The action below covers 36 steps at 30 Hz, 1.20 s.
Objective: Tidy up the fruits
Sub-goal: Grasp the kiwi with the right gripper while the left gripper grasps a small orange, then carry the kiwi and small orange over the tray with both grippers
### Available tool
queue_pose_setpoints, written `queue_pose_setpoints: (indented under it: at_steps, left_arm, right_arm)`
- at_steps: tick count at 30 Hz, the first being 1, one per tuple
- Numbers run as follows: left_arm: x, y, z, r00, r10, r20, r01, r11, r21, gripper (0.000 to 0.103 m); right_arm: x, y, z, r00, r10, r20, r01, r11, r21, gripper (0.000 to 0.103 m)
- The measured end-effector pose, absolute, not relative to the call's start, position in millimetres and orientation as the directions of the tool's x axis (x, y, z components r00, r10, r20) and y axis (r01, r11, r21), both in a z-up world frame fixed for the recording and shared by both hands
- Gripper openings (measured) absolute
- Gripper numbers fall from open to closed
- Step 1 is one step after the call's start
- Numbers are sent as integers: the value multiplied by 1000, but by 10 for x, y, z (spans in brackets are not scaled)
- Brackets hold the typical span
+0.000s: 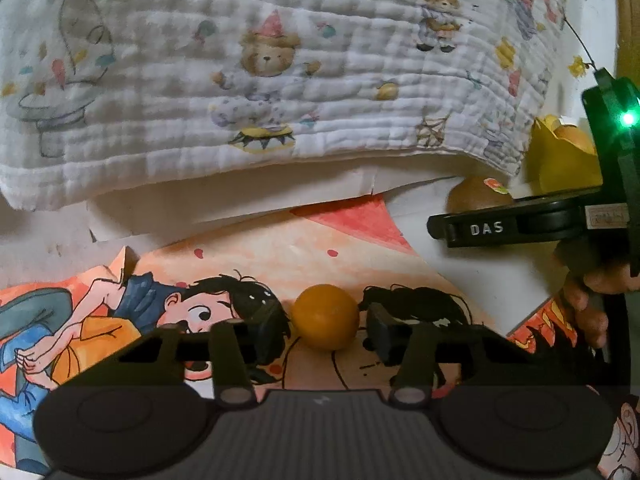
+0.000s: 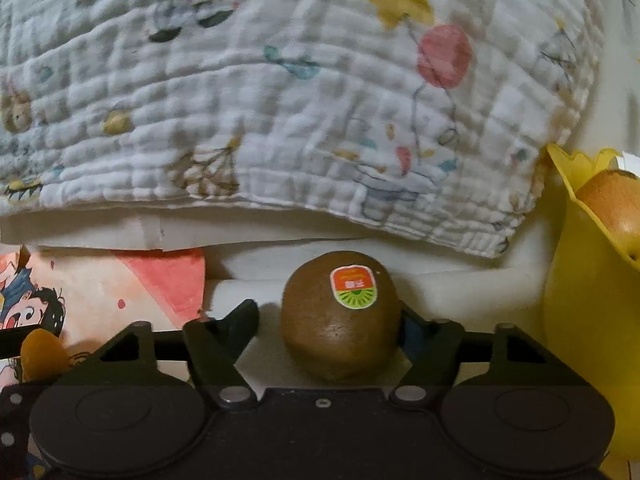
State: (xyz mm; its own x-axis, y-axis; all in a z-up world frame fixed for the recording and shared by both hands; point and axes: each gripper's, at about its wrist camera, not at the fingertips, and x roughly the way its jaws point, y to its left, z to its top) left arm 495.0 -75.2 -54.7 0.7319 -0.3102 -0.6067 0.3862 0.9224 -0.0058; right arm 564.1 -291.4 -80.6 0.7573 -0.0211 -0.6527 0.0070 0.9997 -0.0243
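Orange and round, a small fruit (image 1: 325,317) is sitting on a cartoon poster (image 1: 240,264), between the left gripper's (image 1: 326,330) fingers (image 1: 268,332), which are standing close at both sides; whether they are pressing it I cannot tell. The right gripper (image 2: 328,320) is bracketing a brown kiwi (image 2: 340,316) with a sticker (image 2: 353,287) on the white tabletop (image 2: 460,296): its right finger is touching the kiwi, its left finger (image 2: 236,328) is standing just clear. A yellow bowl (image 2: 580,280) holding a fruit (image 2: 614,204) is standing to the right, beneath a printed quilt (image 2: 280,100).
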Motion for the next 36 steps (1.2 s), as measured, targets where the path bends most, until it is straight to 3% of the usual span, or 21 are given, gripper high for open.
queue_pose_setpoints:
  at_steps: [2, 19, 36]
  left_arm:
    - [4942, -757, -550, 732, -316, -604, 394, 919, -4, 39]
    - [4699, -659, -435, 670, -347, -656, 425, 904, -44, 37]
    - [3993, -600, -86, 693, -327, -642, 410, 912, -22, 37]
  right_arm:
    - [5629, -2870, -796, 759, -12, -650, -3, 1000, -22, 59]
    - [5148, -2500, -646, 682, 166, -712, -214, 976, 23, 58]
    - [4140, -2620, -171, 686, 281, -672, -282, 953, 111, 58]
